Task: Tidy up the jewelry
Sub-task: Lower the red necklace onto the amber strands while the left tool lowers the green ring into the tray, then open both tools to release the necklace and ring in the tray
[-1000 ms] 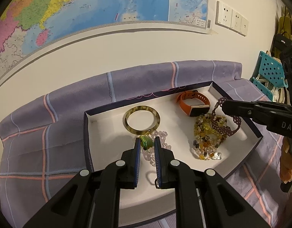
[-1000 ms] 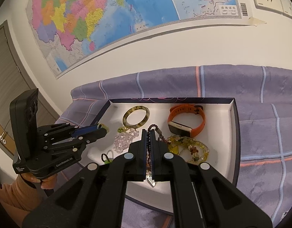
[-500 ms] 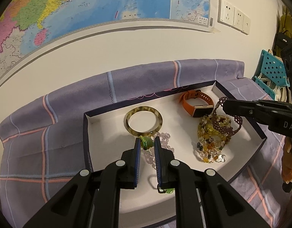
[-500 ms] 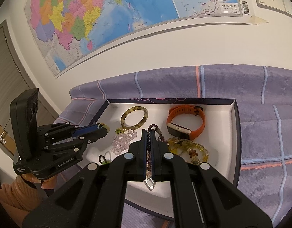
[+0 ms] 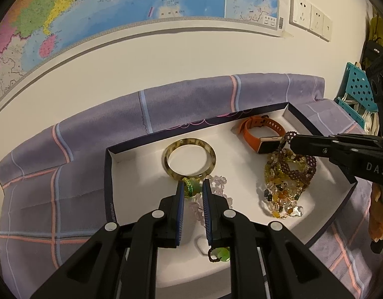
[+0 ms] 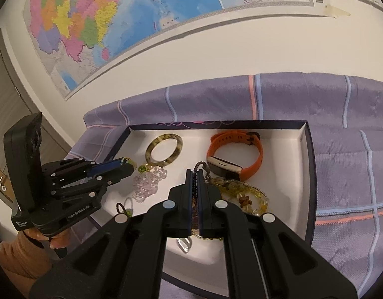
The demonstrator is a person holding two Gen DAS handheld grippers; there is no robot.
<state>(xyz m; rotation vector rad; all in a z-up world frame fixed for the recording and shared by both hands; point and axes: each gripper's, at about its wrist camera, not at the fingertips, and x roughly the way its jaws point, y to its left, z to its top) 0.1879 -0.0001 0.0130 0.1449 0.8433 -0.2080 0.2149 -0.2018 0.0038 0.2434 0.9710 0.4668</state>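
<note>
Two hand-held grippers over white tray (image 5: 131, 159) on purple cloth (image 5: 91, 134). Right hand-held gripper (image 6: 197, 174) clamped tight on dark bead bracelet (image 6: 198, 168), strand lifted from yellow bead pile (image 5: 281, 186). Left hand-held gripper (image 5: 192, 186) narrow, pinching green bead charm (image 5: 191, 186) beside amber bangle (image 5: 189, 159). Orange watch (image 5: 261, 134) at tray's far right.

Dim, warm indoor light falls from above, casting soft shadows inside the white-lined shallow box (image 5: 131, 172), while strong fisheye distortion bends and darkens both views' edges.
</note>
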